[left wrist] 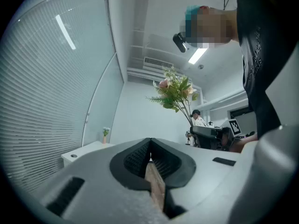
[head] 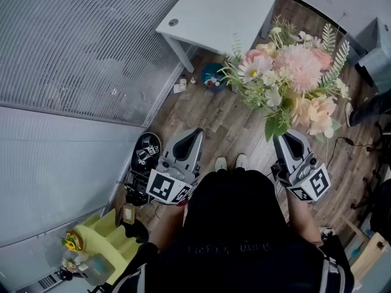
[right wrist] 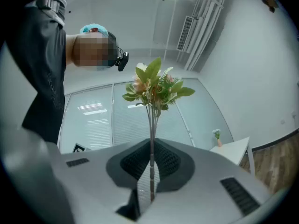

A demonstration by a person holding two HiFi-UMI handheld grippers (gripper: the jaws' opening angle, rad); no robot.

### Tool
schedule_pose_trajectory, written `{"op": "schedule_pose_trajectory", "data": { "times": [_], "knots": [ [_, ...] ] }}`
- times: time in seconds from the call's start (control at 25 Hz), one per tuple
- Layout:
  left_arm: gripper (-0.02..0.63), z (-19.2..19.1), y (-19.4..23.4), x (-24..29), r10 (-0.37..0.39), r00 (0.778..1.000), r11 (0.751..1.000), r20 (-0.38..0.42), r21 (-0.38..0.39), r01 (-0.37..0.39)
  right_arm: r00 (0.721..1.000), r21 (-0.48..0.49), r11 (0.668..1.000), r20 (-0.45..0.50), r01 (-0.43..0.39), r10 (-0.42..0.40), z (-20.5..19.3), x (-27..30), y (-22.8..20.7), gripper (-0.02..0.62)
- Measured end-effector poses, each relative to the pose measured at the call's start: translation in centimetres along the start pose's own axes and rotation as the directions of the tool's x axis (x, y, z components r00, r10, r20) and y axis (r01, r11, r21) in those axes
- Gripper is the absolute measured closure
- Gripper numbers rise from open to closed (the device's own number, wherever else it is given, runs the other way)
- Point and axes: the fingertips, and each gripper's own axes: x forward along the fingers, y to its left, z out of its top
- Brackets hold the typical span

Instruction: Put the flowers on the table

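Right gripper point(right wrist: 152, 148) jaws clamp flowers point(right wrist: 155, 86); left gripper point(left wrist: 150, 147) jaws together; table point(head: 223, 8) well apart.

I count two grippers, left gripper point(head: 194, 133) and right gripper point(head: 287, 139); one bouquet point(head: 287, 78); one white table point(head: 226, 11); near that table, one blue bin point(head: 212, 77) and one small vase point(right wrist: 217, 136).

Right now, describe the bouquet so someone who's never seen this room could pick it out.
Find the white table on the wood floor; near it the right gripper clamps thin stems. Above it spreads the bouquet: big pink and peach blooms, white daisies, fern sprigs, far fuller than the tiny vase sprig on the table.
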Motion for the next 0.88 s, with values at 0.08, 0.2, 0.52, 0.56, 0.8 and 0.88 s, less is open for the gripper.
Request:
{"op": "schedule_pose_trajectory", "data": {
  "times": [0.08, 0.2, 0.52, 0.56, 0.8, 0.88],
  "knots": [
    [0.588, 0.6, 0.7, -0.4, 0.01, 1.0, 1.0, 0.015, -0.025, -0.01, 1.0, 0.021, 1.0, 0.001, -0.004, 0.004, -0.2, 0.2, 0.4, 0.554],
    [0.588, 1.5, 1.3, -0.6, 0.034, 0.999, 0.997, 0.043, -0.074, -0.03, 1.0, 0.035, 0.999, -0.008, 0.007, -0.007, -0.3, 0.0, 0.7, 0.554],
    [0.588, 0.8, -0.1, 0.2, 0.023, 1.0, 0.998, -0.002, -0.059, -0.023, 0.999, 0.045, 0.999, -0.051, 0.014, -0.012, -1.3, -1.3, 0.2, 0.554],
    [0.588, 0.5, -0.3, 0.3, 0.019, 1.0, 0.998, -0.006, -0.059, -0.019, 0.998, 0.042, 0.999, -0.057, 0.012, -0.009, -1.5, -1.4, 0.1, 0.554],
    [0.588, 0.1, -0.7, 0.1, 0.04, 0.999, 0.997, -0.001, -0.059, -0.04, 0.997, 0.078, 0.996, -0.058, -0.048, 0.053, -2.1, -0.7, -0.1, 0.554],
    [0.588, -0.2, -1.3, 0.2, 0.038, 0.999, 0.998, -0.006, -0.055, -0.038, 0.996, 0.068, 0.996, -0.059, -0.061, 0.065, -2.3, -1.0, -0.3, 0.554]
  ]
}}
